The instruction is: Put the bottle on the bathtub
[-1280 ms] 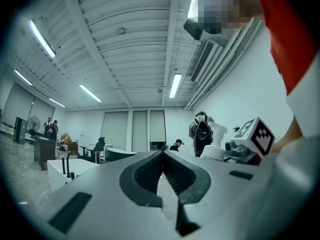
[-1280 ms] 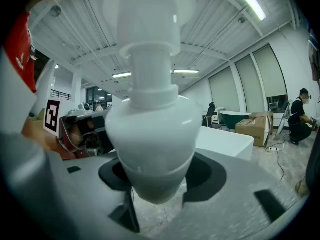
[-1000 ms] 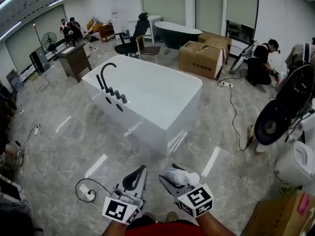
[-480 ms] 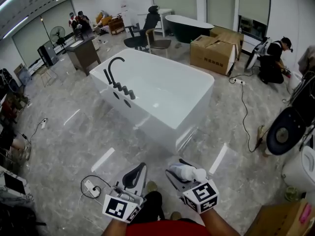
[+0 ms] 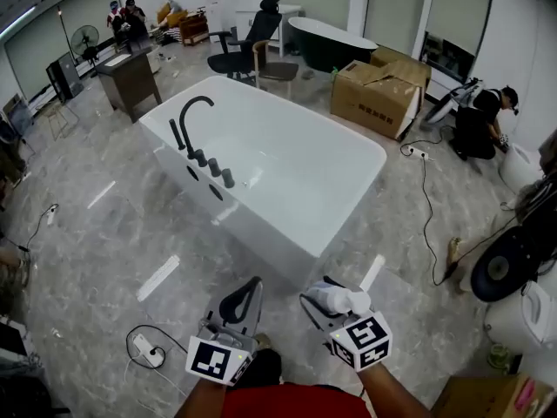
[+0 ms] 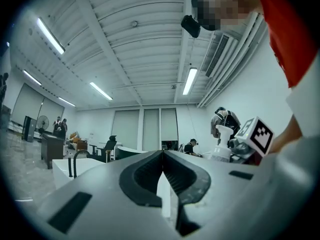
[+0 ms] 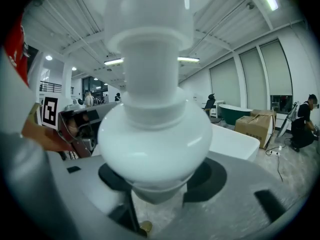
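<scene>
A white bottle (image 5: 338, 300) lies in my right gripper (image 5: 318, 304), which is shut on it low in the head view; in the right gripper view the bottle (image 7: 155, 129) fills the middle above the jaws. The white bathtub (image 5: 261, 159) with a black curved faucet (image 5: 190, 120) stands ahead across bare floor, apart from both grippers. My left gripper (image 5: 244, 298) is beside the right one, shut with nothing in it. In the left gripper view its jaws meet at the tips (image 6: 162, 156), and the bottle (image 6: 222, 144) shows to the right.
Grey marble floor (image 5: 113, 242) surrounds the tub. A power strip with cable (image 5: 144, 347) lies at lower left. Cardboard boxes (image 5: 379, 90), a black chair (image 5: 252, 46), a dark tub (image 5: 331, 46), a crouching person (image 5: 483, 124) and a fan (image 5: 505, 268) lie beyond and right.
The view has moved closer to the bathtub, which now sits larger and more central. Both grippers hold the same pose, the bottle still in the right one.
</scene>
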Motion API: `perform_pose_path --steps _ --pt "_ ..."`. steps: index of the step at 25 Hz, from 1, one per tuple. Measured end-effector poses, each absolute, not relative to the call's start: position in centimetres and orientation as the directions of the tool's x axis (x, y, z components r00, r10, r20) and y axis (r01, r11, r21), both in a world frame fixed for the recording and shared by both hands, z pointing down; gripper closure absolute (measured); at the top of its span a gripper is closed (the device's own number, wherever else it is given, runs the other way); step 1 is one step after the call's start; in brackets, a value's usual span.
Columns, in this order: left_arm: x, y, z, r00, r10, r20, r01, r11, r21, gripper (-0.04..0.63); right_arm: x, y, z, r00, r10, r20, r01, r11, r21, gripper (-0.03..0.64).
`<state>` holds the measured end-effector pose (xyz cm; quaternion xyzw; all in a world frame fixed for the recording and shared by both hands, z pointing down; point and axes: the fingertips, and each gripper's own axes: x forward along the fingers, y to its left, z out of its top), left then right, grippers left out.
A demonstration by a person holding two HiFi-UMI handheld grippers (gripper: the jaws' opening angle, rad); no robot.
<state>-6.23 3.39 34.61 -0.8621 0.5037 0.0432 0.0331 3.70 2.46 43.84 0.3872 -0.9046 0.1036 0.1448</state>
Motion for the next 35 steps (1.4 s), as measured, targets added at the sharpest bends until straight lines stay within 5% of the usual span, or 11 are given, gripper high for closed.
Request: perform_pose_path --steps 13,28,35 --pt "-11.9 -11.9 37.7 0.560 -0.827 -0.046 -0.827 -0.561 0.020 0.584 -0.9 -13.8 49.4 -0.531 -0.711 0.461 -0.801 0.598 0.000 0.362" --pt "-11.8 -24.5 41.6 0.423 -0.906 0.023 -0.905 -0.423 -0.037 0.584 -2.1 -25.8 64.6 -0.523 -0.577 0.628 -0.746 0.666 -0.010 0.362" --pt "-10.5 -27.2 46.7 0.403 -0.903 0.151 -0.911 -0.411 -0.025 0.584 -1.5 -29.6 72.1 -0.506 -0.526 0.684 -0.722 0.692 -0.002 0.362"
